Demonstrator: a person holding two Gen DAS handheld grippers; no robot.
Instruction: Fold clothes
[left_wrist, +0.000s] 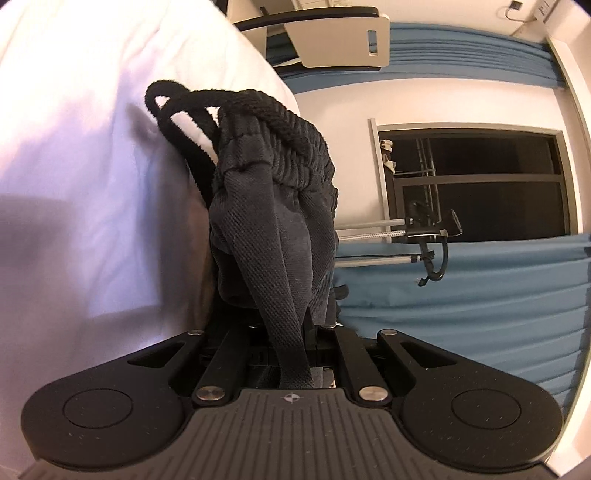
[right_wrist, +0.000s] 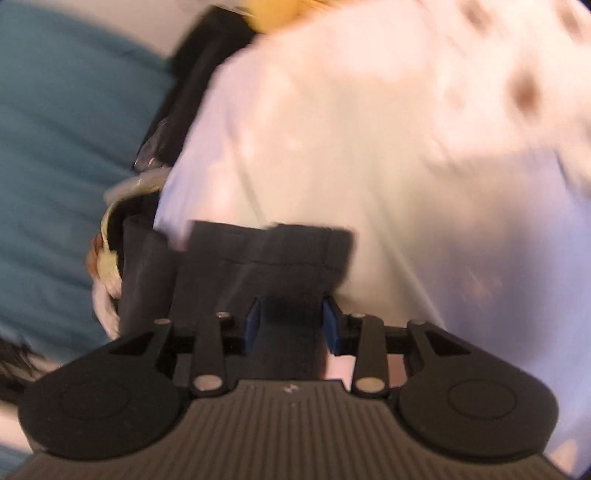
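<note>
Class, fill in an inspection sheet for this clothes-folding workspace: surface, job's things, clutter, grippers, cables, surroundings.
Surface: white sheet, wrinkled.
Job's things: dark garment, bunched, with an elastic waistband and a black drawstring; a hemmed edge shows in the blurred right wrist view.
Clutter: blurred items beside the sheet, cannot tell what.
Grippers: left gripper shut on the garment; right gripper shut on the garment.
Cables: braided cable beyond the bed.
Surroundings: blue curtain, dark window, chair.

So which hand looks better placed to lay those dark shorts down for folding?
Probably the left tool: it pinches the shorts by the drawstring waistband, right beside the white sheet. The right tool grips a hem; its view is blurred.
</note>
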